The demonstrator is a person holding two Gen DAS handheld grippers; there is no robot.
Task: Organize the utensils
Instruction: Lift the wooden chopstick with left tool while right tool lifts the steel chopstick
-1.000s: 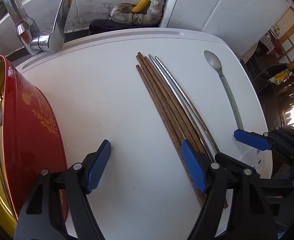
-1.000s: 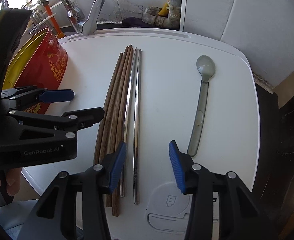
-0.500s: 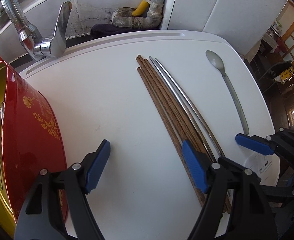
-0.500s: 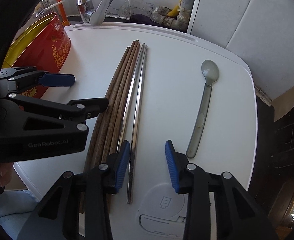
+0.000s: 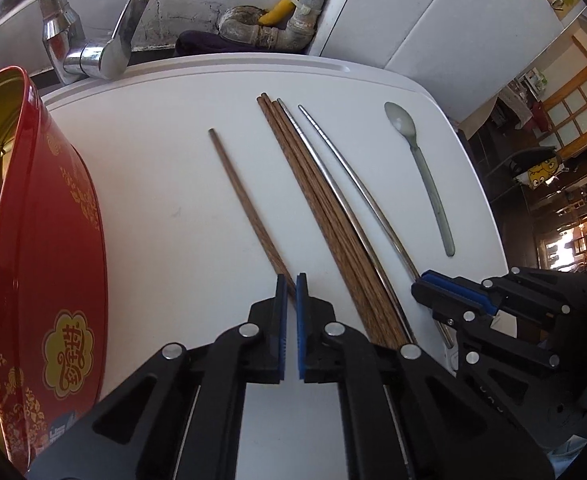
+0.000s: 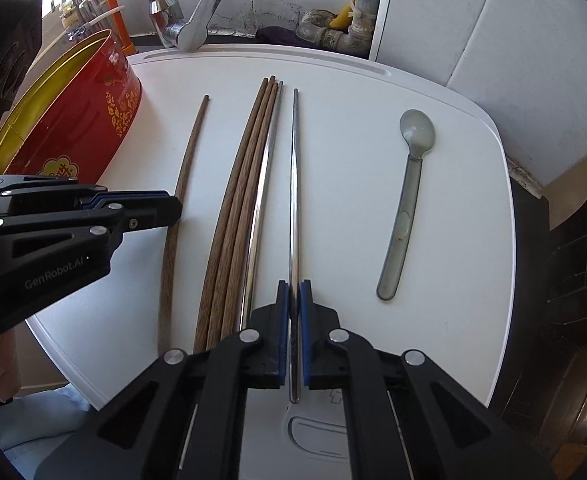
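My left gripper [image 5: 290,280] is closing, its pads pressed on the near end of one wooden chopstick [image 5: 245,200], which lies apart to the left of the wooden bundle [image 5: 321,216]. My right gripper [image 6: 292,286] is closing too, its pads clamped on a metal chopstick [image 6: 293,184] that runs straight away from me. A second metal chopstick [image 6: 261,184] stays against the wooden bundle [image 6: 237,192]. The grey spoon [image 6: 405,208] lies alone at the right. In the right wrist view the left gripper [image 6: 173,204] sits over the lone wooden chopstick [image 6: 189,152].
Everything rests on a white board [image 5: 153,140]. A red and gold tin [image 5: 53,220] stands open at the left edge, close to the left gripper. A chrome tap [image 5: 93,48] and pipes sit behind the board. The board drops off on the right, past the spoon [image 5: 425,164].
Both grippers went from open to shut. One wooden chopstick now lies apart to the left of the bundle, and one metal chopstick has shifted right, away from its twin.
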